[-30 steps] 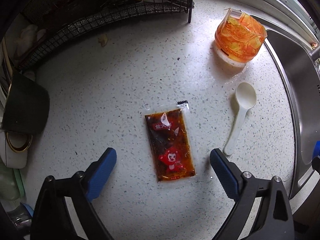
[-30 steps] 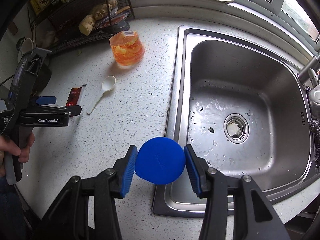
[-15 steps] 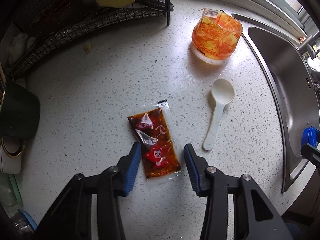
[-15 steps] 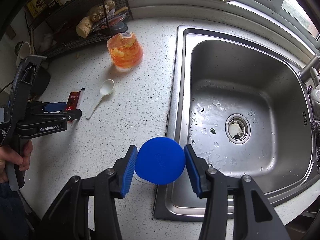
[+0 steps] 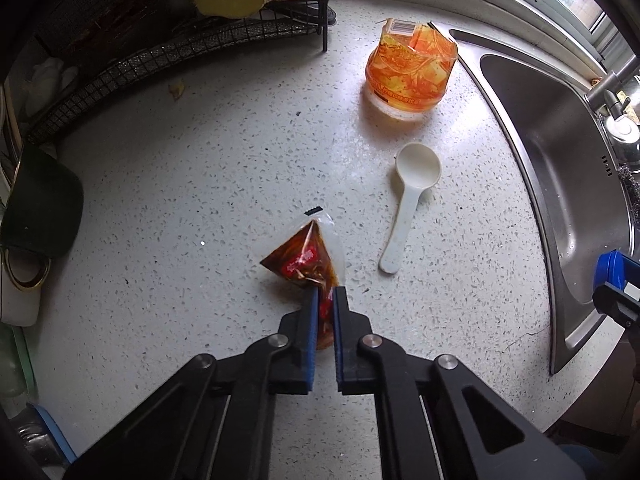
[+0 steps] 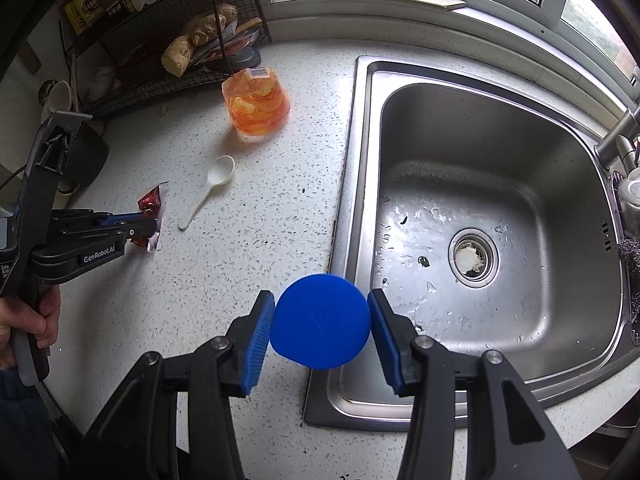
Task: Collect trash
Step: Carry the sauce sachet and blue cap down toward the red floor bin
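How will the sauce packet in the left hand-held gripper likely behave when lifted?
Probably floppy: the sauce packet has already crumpled into a peak in the left hand-held gripper. Its glossy film looks slippery, and pinched at one end, it may sag or swing.

Sauce packet lower end hidden between left gripper pads.

"GenRobot.AI" on left claw arm, barcode label on orange tub, rest unreadable

Left claw pinched tight — right claw clamped, half-spread.
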The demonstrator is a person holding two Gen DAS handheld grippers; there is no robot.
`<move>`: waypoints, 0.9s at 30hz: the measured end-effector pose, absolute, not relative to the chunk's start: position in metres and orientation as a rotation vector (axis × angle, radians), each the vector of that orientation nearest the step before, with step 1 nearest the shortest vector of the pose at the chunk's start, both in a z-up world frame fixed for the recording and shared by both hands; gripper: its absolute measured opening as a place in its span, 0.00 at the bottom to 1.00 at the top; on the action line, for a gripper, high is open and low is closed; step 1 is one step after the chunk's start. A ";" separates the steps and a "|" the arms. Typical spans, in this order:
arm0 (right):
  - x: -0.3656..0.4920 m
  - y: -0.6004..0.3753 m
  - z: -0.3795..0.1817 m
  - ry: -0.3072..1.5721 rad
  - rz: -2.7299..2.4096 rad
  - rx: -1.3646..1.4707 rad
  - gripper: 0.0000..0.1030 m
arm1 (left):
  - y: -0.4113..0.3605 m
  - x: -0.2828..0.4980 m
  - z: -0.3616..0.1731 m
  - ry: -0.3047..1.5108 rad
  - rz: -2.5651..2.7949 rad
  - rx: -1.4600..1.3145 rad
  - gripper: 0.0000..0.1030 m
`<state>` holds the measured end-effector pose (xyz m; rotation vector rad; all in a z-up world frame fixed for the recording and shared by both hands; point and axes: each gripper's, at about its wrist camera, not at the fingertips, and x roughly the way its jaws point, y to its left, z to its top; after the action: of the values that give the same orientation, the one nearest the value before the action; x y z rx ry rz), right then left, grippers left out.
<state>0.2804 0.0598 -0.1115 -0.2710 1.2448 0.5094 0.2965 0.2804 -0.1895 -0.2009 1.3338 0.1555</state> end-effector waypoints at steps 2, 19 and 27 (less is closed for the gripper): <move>0.279 0.059 -0.110 1.241 0.513 -0.271 0.44 | 0.274 0.285 -0.185 1.332 0.157 -0.196 0.03; 0.240 0.012 -0.072 1.163 0.555 -0.222 0.44 | 0.171 0.226 -0.103 1.239 0.064 -0.123 0.03; 0.198 -0.043 -0.054 1.114 0.578 -0.206 0.44 | 0.087 0.192 -0.082 1.207 0.008 -0.079 0.03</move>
<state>0.1979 -0.0434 -0.0541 -0.2058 1.1145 0.5784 0.1923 0.0869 -0.0823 -0.0794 1.2075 0.0078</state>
